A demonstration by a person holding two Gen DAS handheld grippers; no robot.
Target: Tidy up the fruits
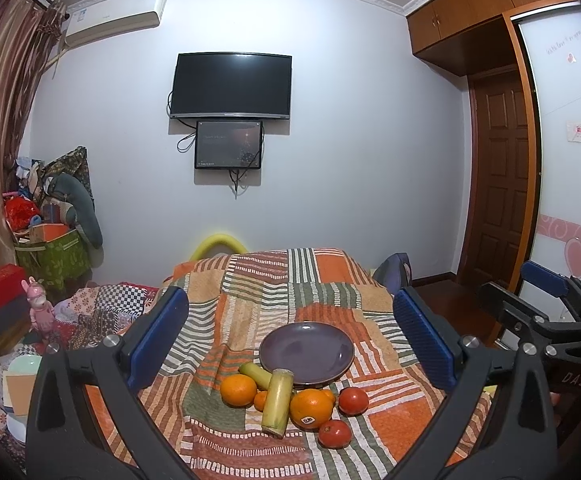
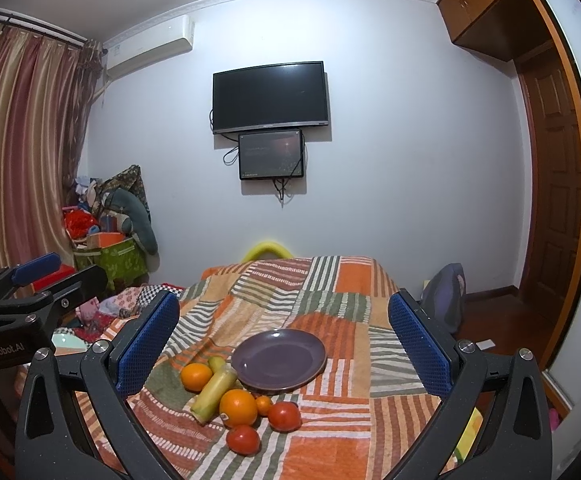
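Left wrist view shows the start of the job; nothing is on the round purple ceramic plate (image 1: 306,350) yet, and both claws hang above the orange, green and white patchwork blanket (image 1: 322,280) with nothing in them; the left gripper (image 1: 290,336) stands wide, its blue pads far apart, and the right gripper (image 2: 284,342) in its own view is equally wide.

All the fruit lies in a cluster on the blanket just in front of the plate. Counted left to right: one large orange (image 1: 238,390) at the left end; two pale yellow-green cylindrical pieces, the shorter piece (image 1: 255,374) touching the plate's rim and the longer piece (image 1: 277,402) leaning across the middle; one small mandarin (image 1: 261,400) tucked between them; one stickered large orange (image 1: 311,408); two red tomatoes, the near tomato (image 1: 334,434) and the far tomato (image 1: 353,401). A further small orange fruit may sit behind the stickered one; I cannot tell.

Judged next move: lower one claw over an outlying fruit, probably a tomato, close gently so the round skin does not slip or bruise, then lift it to the plate.
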